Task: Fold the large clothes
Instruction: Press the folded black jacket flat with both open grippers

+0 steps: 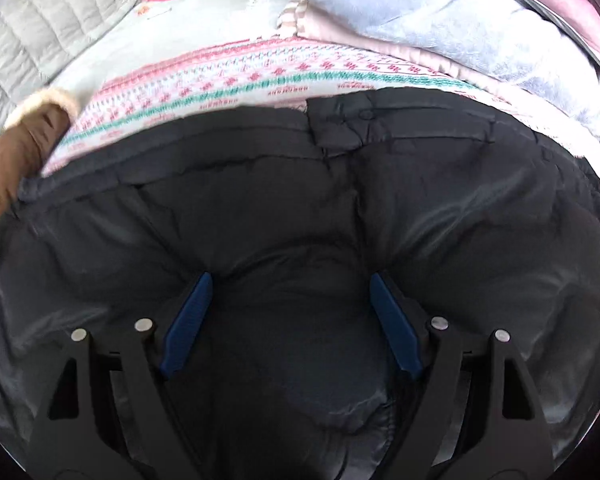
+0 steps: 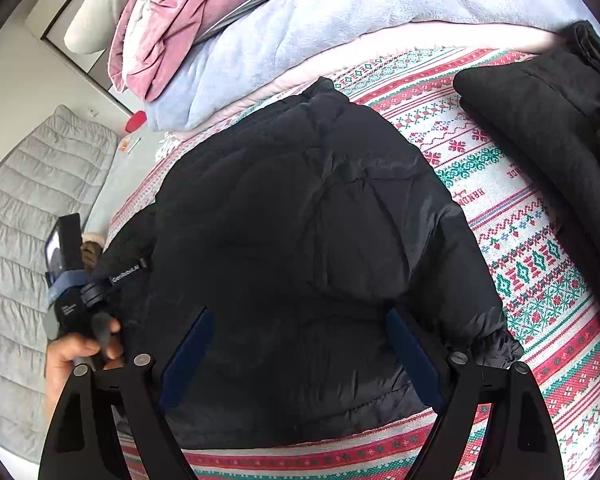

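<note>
The black puffer jacket (image 2: 300, 248) is bundled on the patterned bedspread (image 2: 540, 240). Both the left claw (image 1: 290, 284) and right claw (image 2: 300, 320) are held wide open, empty; pressing flat is probably required next.

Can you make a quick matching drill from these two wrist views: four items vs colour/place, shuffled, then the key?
Items
1. puffer jacket
2. patterned blanket
3. fleece blanket
4. quilted cover

Descriptions
A. pale blue, piled at the far side
B. grey, stitched in rows, off to the left
C. black, spread between the open fingers of both grippers
D. red, green and white bands, under the jacket

Pairs: 1-C, 2-D, 3-A, 4-B
</note>
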Demonstrator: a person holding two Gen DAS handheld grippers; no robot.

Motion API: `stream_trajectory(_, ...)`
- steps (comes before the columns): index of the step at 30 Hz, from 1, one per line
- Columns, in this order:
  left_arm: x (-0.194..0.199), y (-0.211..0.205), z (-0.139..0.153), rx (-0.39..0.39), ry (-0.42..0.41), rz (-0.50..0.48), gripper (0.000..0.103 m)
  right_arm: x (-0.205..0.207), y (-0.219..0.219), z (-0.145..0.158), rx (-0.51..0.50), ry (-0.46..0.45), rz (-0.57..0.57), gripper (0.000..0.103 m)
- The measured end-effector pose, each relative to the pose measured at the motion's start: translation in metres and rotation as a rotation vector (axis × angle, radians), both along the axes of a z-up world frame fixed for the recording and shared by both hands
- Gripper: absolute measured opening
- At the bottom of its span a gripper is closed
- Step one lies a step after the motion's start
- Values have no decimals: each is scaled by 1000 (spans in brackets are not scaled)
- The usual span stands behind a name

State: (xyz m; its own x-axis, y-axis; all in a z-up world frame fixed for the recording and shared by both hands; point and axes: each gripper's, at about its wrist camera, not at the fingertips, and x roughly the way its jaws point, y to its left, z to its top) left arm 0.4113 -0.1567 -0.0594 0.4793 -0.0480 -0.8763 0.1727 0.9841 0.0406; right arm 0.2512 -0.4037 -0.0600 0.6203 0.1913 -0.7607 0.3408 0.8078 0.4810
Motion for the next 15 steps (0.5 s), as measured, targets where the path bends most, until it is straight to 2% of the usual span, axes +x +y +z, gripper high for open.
stream_trajectory(5,1,-2,4,1,15,-3,83,0,0,-2,-3,8,0,89)
stream_trajectory(9,-12,6,23,-27,19,-4,82,-1,0,-4,0,17,-3,89)
stream_trajectory(12,-43,14,45,-50,-22,-49,82,-1,-1,-3,6,14,-6,89)
stream_trajectory(15,-91,15,55,-24,-54,-132,82,-2,-1,-3,8,12,-7,89)
